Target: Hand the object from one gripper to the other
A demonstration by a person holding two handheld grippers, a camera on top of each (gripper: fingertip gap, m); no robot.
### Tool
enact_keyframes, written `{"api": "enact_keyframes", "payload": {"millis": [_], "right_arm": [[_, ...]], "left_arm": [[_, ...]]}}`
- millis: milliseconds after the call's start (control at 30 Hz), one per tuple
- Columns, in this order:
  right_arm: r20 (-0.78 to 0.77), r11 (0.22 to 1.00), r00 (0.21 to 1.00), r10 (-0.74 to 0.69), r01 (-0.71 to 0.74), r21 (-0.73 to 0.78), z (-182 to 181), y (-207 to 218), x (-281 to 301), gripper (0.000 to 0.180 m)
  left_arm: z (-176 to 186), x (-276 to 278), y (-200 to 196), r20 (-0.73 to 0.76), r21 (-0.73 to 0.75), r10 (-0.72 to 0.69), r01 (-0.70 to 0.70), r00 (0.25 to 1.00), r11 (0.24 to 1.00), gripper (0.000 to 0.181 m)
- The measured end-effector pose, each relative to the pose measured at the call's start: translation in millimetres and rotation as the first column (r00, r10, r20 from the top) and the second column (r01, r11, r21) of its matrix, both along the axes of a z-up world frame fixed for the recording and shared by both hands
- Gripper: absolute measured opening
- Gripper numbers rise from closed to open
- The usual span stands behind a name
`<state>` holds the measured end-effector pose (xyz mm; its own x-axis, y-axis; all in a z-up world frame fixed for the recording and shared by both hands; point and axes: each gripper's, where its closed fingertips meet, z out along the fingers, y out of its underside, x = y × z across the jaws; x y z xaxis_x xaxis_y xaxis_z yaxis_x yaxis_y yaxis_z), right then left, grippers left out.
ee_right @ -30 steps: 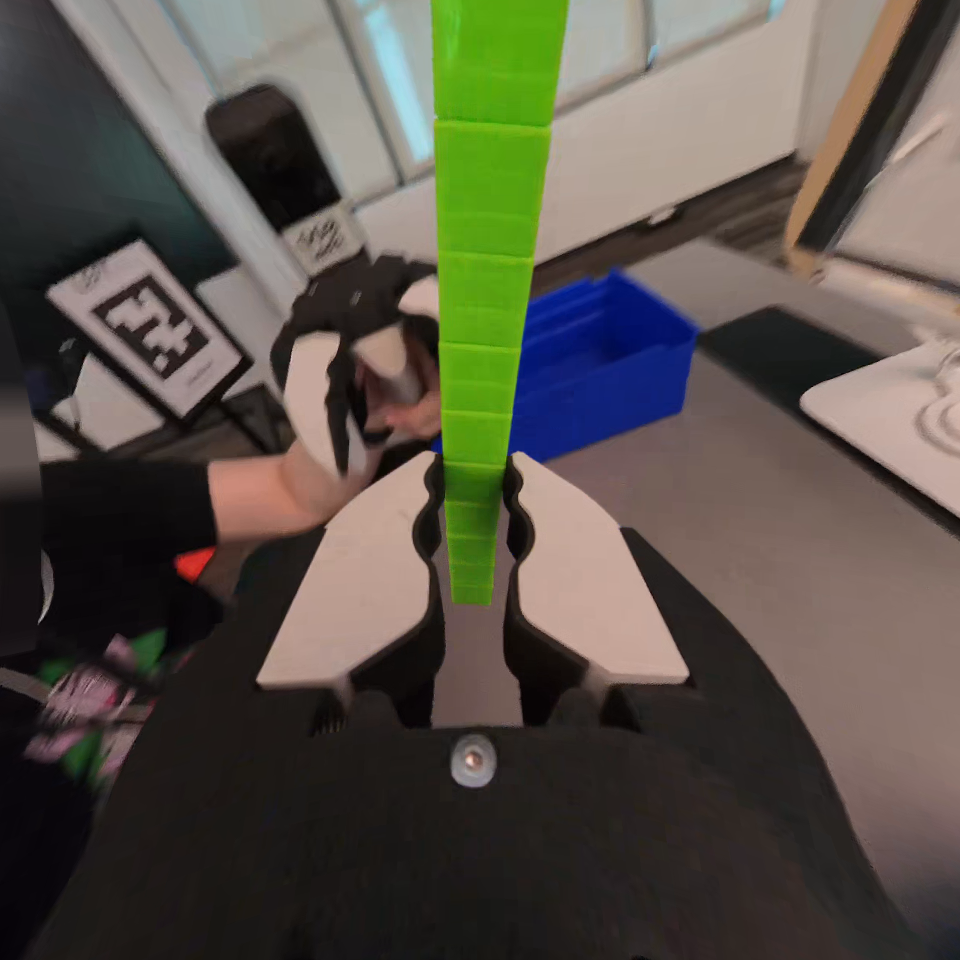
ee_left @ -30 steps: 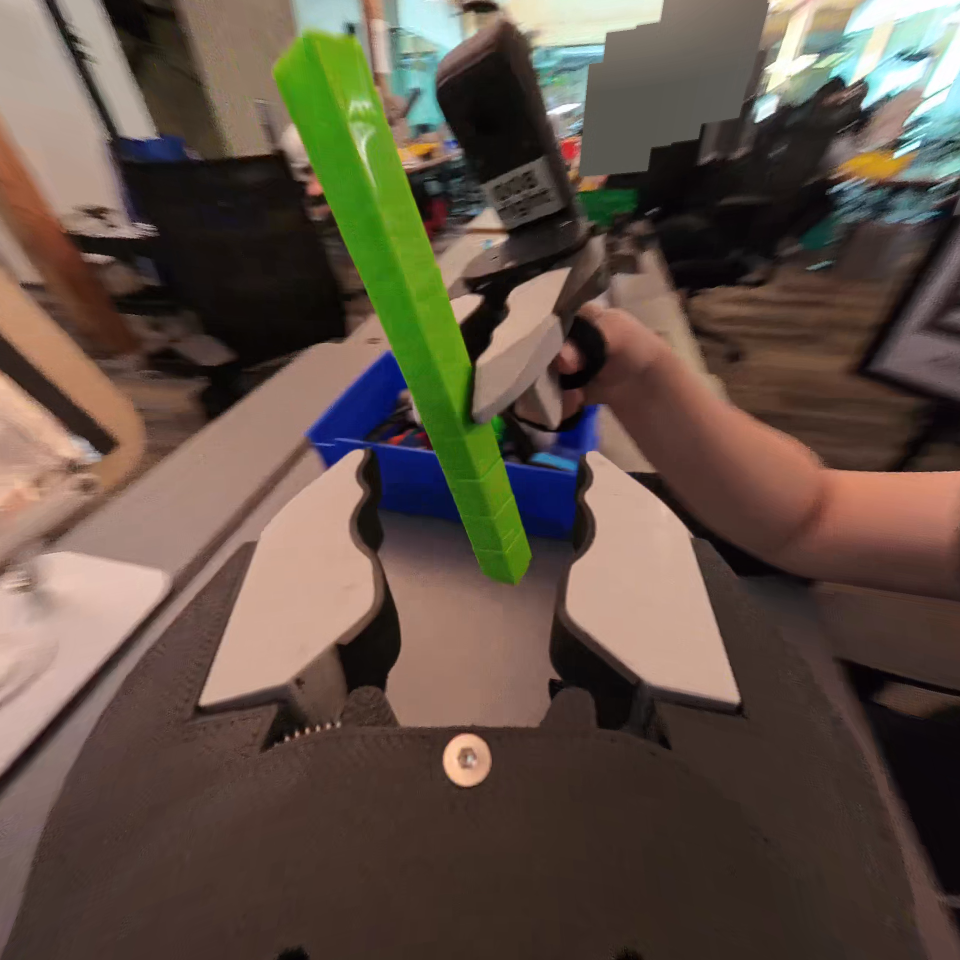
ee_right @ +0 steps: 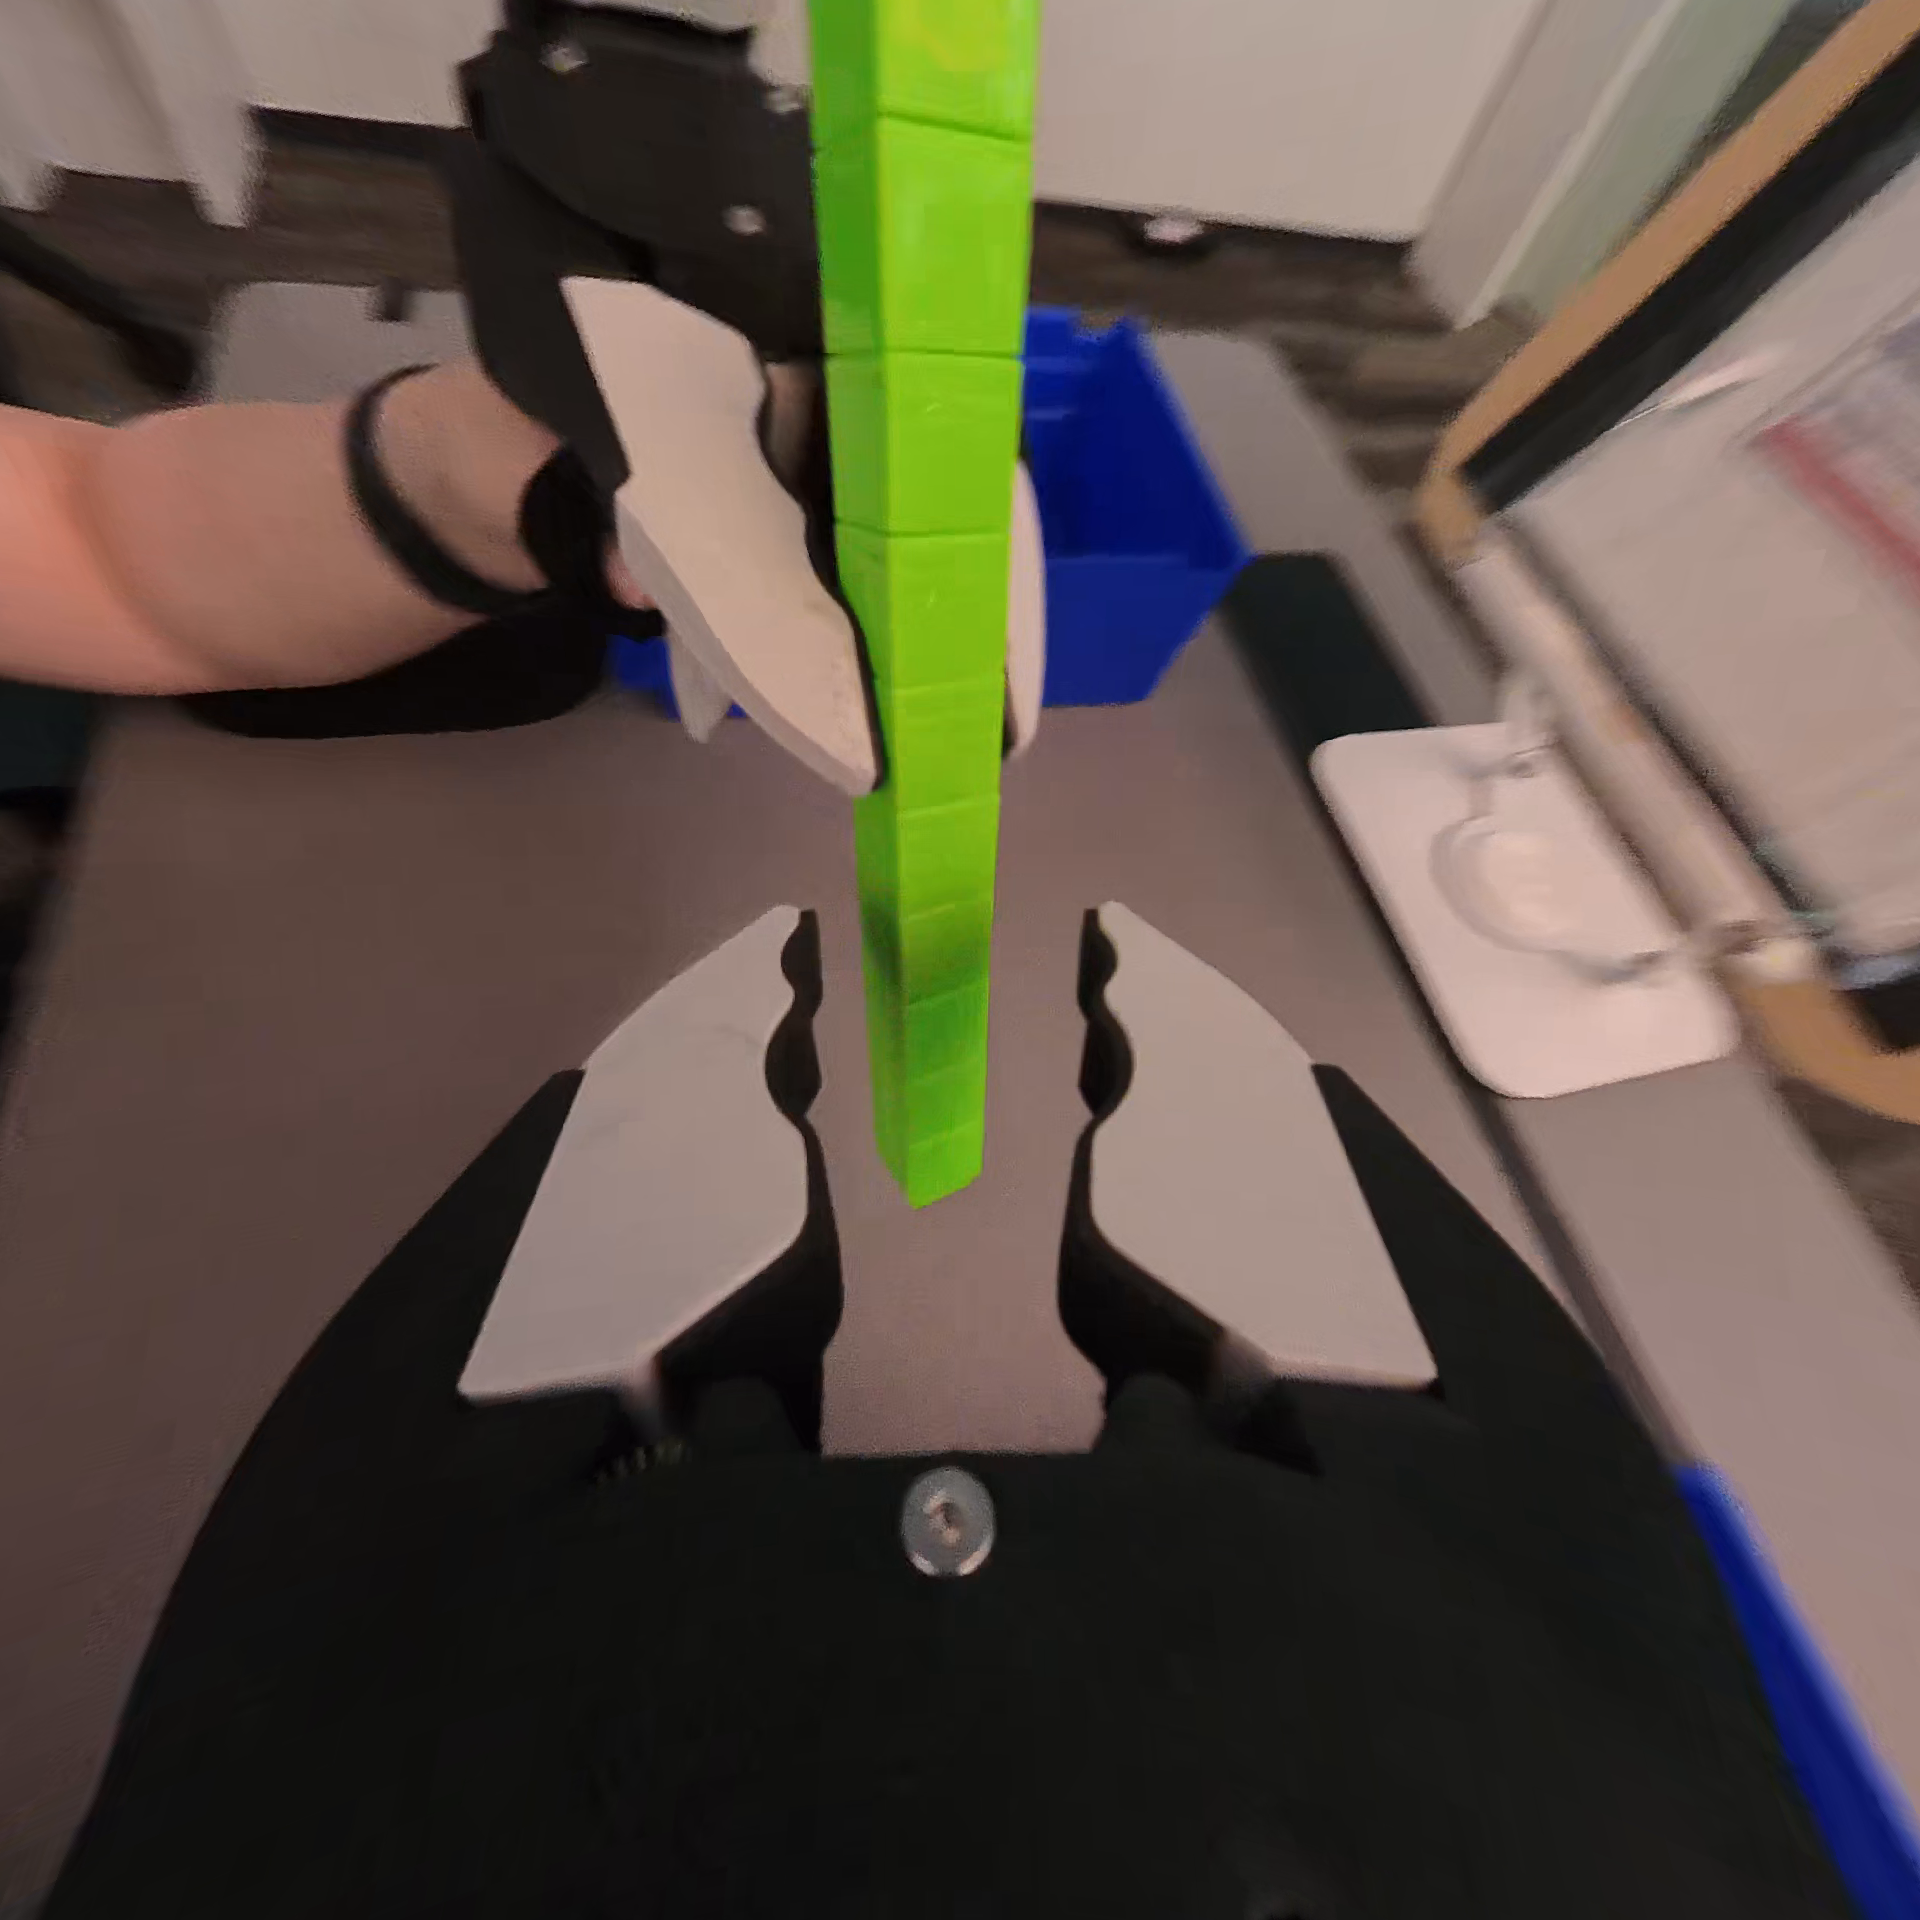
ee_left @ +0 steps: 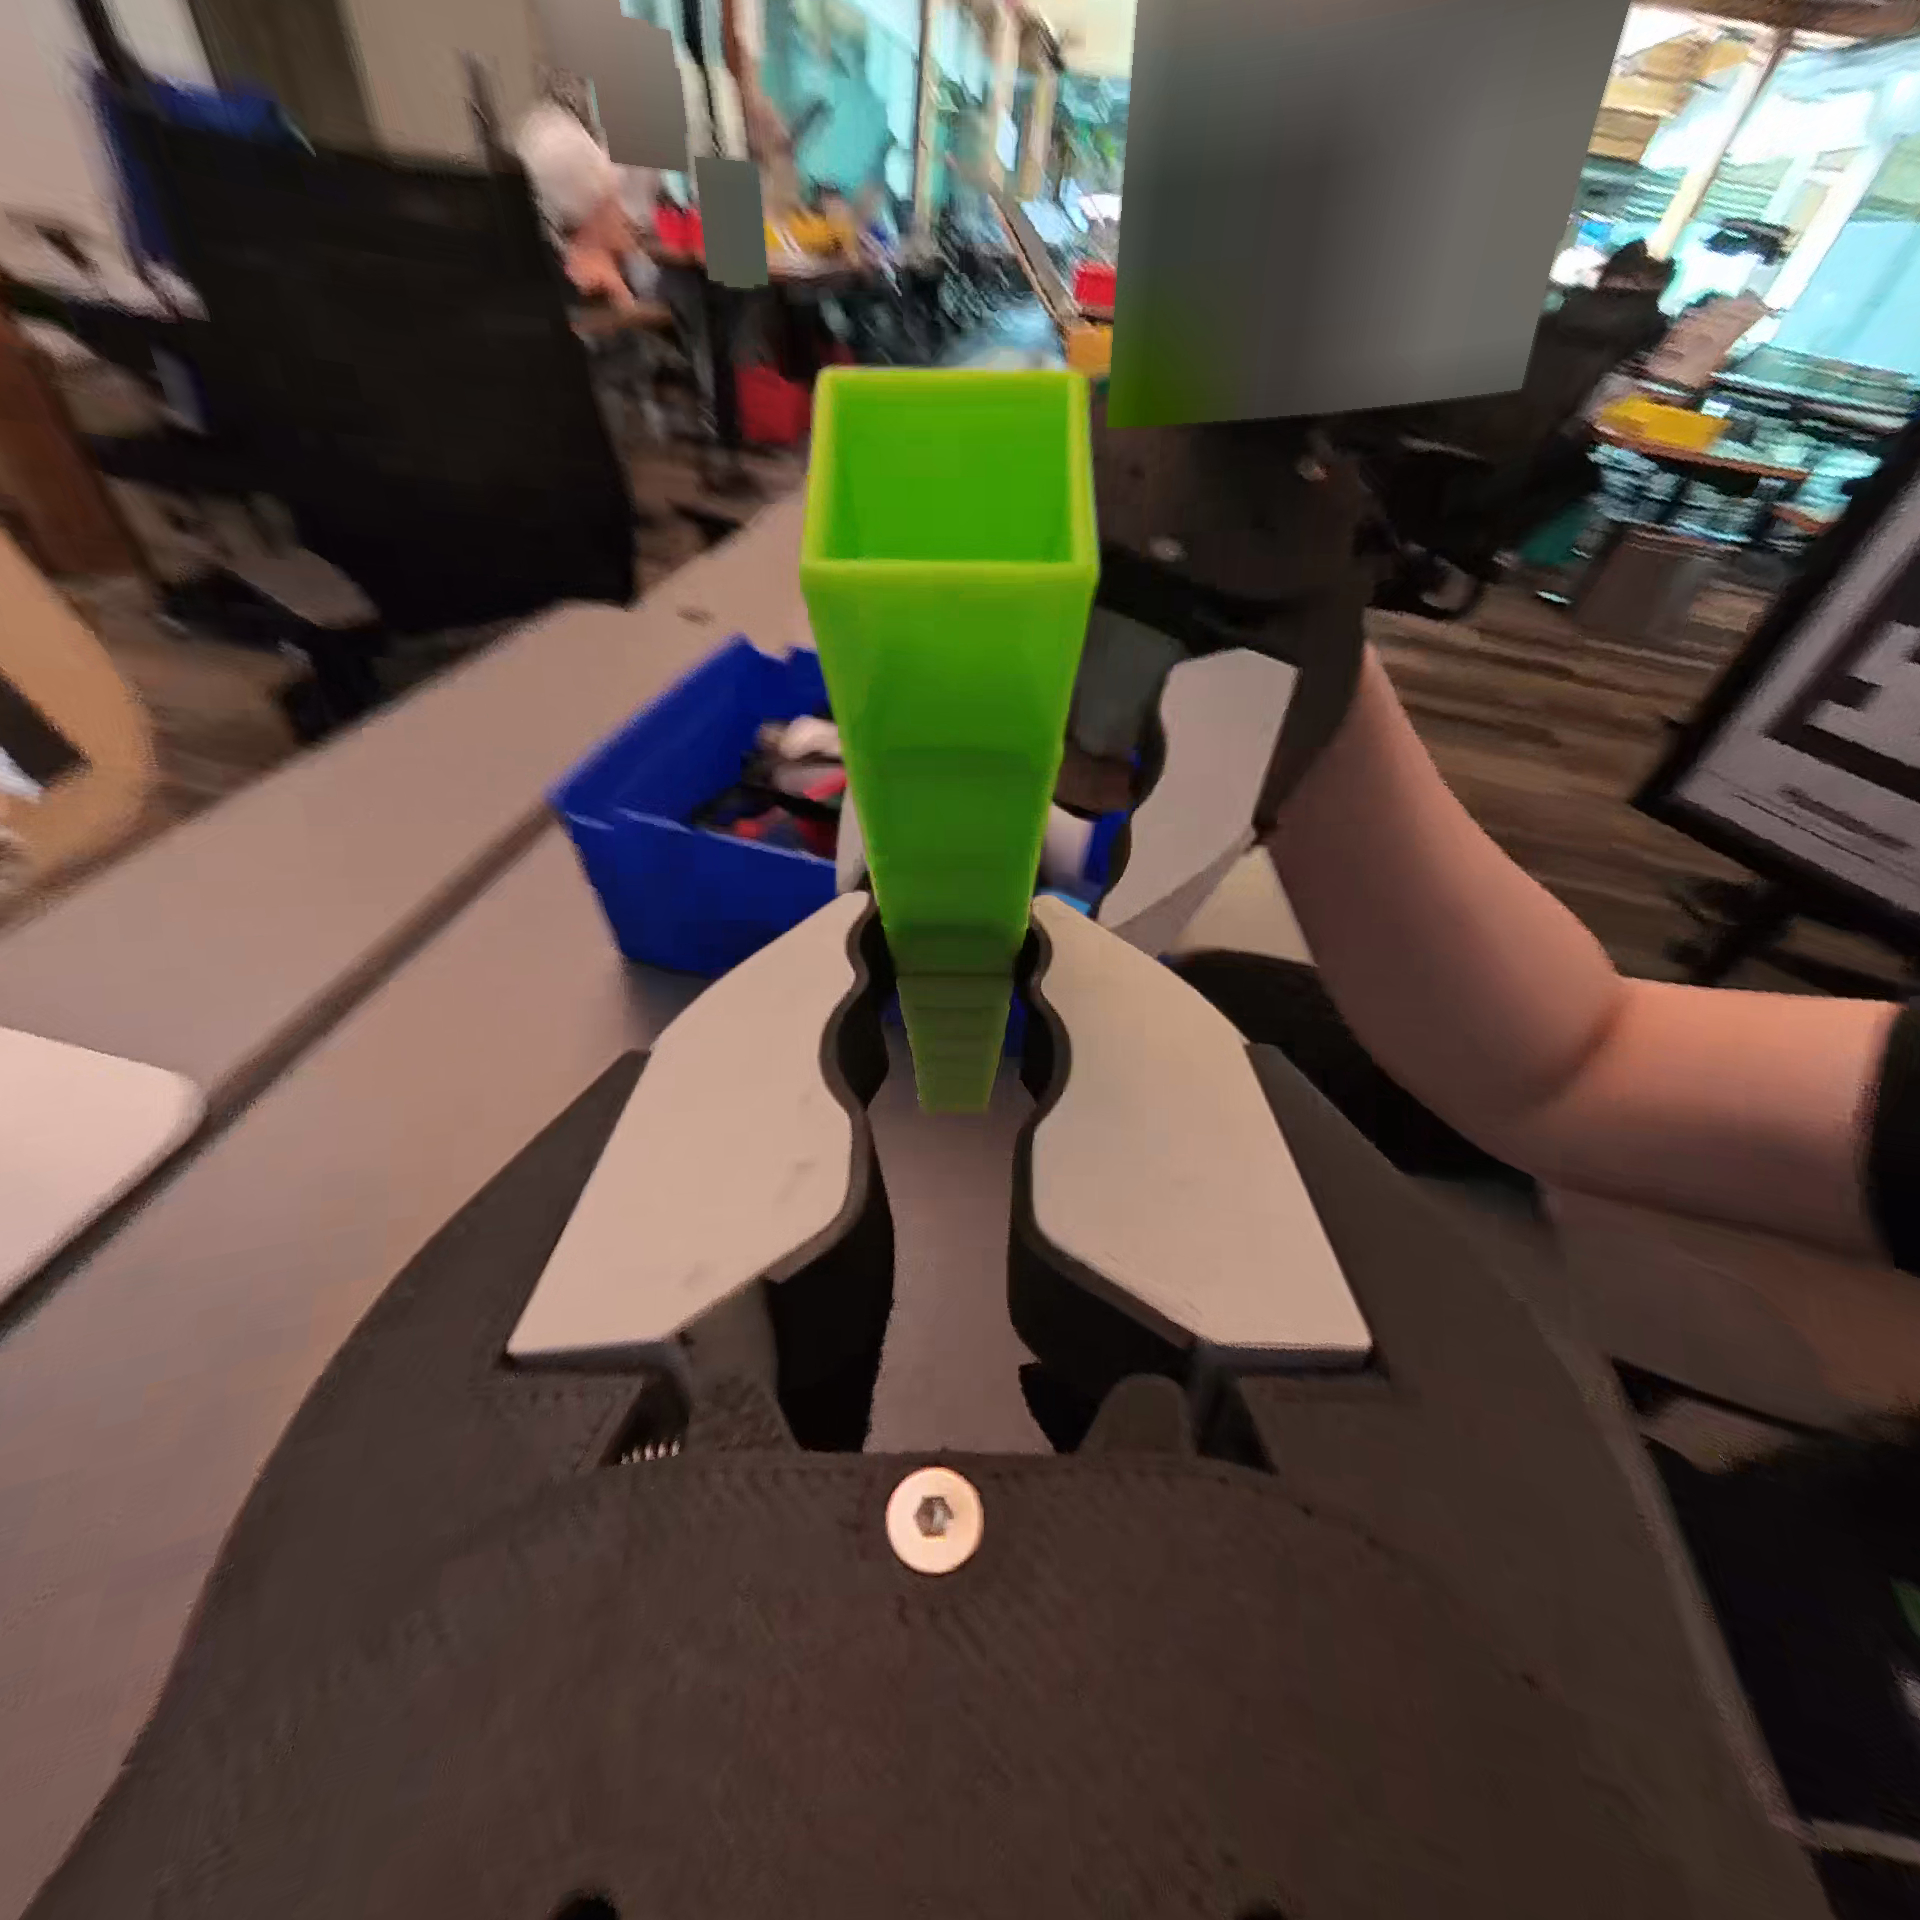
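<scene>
- Green stick point(ee_left: 951, 790), long, square in section and built of stacked segments, stands near upright above the grey table point(ee_left: 312, 1195); its top end is hollow and open.
- Left gripper point(ee_left: 951, 951): fingertips closed against both sides of the stick near its lower end, firm contact visible on each side.
- In the right wrist view the same gripper point(ee_right: 935, 738) shows farther off, clamped on the stick point(ee_right: 925, 644) partway up.
- Right gripper point(ee_right: 945, 925): jaws spread wide, a clear gap on each side of the stick's bottom end; nothing held.
- Stick's lowest tip hangs between the right gripper's fingers, touching neither.
- Blue bin point(ee_left: 675, 862) sits on the table behind the stick, with mixed items inside.
- White stand base point(ee_right: 1507, 914) rests on the table to the right.
</scene>
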<state>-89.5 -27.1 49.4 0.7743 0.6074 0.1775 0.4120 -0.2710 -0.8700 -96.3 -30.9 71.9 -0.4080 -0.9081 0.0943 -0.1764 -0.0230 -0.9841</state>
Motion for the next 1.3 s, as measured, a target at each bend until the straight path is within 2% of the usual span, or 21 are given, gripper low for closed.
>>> {"api": "enact_keyframes", "payload": {"millis": [67,133,267,333,400,467,533,600,667,767,867,967,1067,1167,1300], "right_arm": [[0.047,0.980,0.992,-0.117,0.108,0.169,27.4,9.6,8.5,0.049],[0.053,0.917,0.981,-0.188,0.156,0.368,63.0,10.5,1.7,0.051],[0.055,0.734,0.971,-0.234,0.139,0.665,113.0,-5.3,-39.1,0.052],[0.131,0.689,0.953,-0.272,0.098,0.718,115.7,-8.0,-57.0,0.052],[0.199,0.719,0.938,-0.285,0.072,0.692,107.3,-5.3,-68.8,0.051],[0.181,0.771,0.955,-0.235,0.070,0.632,100.5,-4.2,-76.6,0.053],[0.109,0.787,0.976,-0.187,0.083,0.611,103.8,-6.7,-76.3,0.055],[0.090,0.756,0.975,-0.203,0.098,0.647,109.9,-8.2,-65.3,0.058],[0.128,0.694,0.958,-0.256,0.090,0.714,113.1,-8.0,-53.4,0.061],[0.174,0.581,0.924,-0.340,0.061,0.811,115.7,-7.4,-40.8,0.061],[0.145,0.484,0.944,-0.296,0.017,0.875,119.0,-15.0,-40.4,0.062],[0.125,0.375,0.957,-0.262,-0.018,0.927,127.3,-31.2,-40.1,0.062],[0.176,0.301,0.946,-0.273,-0.090,0.949,130.6,-45.1,-45.6,0.061],[0.235,0.309,0.939,-0.249,-0.153,0.939,130.6,-51.8,-58.3,0.059],[0.272,0.296,0.934,-0.232,-0.198,0.934,135.8,-63.0,-71.2,0.046]], "left_arm": [[14.6,-0.7,22.4,0.117,0.059,0.145,-0.153,0.982,0.986,0.021],[28.8,-6.4,42.1,0.245,0.128,0.267,-0.304,0.932,0.944,0.022],[54.4,-26.1,67.8,0.472,0.246,0.416,-0.569,0.778,0.785,0.022],[66.3,-36.6,68.6,0.572,0.304,0.416,-0.654,0.707,0.692,0.022],[75.4,-44.6,62.7,0.644,0.352,0.385,-0.703,0.661,0.618,0.022],[81.9,-49.9,54.4,0.688,0.382,0.350,-0.728,0.635,0.569,0.021],[87.3,-53.6,46.4,0.714,0.391,0.325,-0.738,0.621,0.550,0.021],[91.8,-55.6,39.8,0.700,0.360,0.326,-0.708,0.635,0.607,0.022],[98.2,-58.9,31.9,0.667,0.276,0.328,-0.631,0.669,0.725,0.022],[113.4,-70.3,21.1,0.631,0.108,0.309,-0.475,0.712,0.873,0.021],[127.8,-83.4,13.3,0.590,-0.062,0.264,-0.283,0.763,0.957,0.022],[139.5,-95.5,6.6,0.560,-0.230,0.193,-0.072,0.806,0.970,0.022],[145.9,-102.5,0.8,0.538,-0.372,0.107,0.121,0.836,0.920,0.022],[145.5,-102.3,-7.4,0.513,-0.430,0.020,0.236,0.858,0.871,0.022],[141.2,-98.5,-20.3,0.488,-0.422,-0.058,0.293,0.871,0.858,0.022]]}}
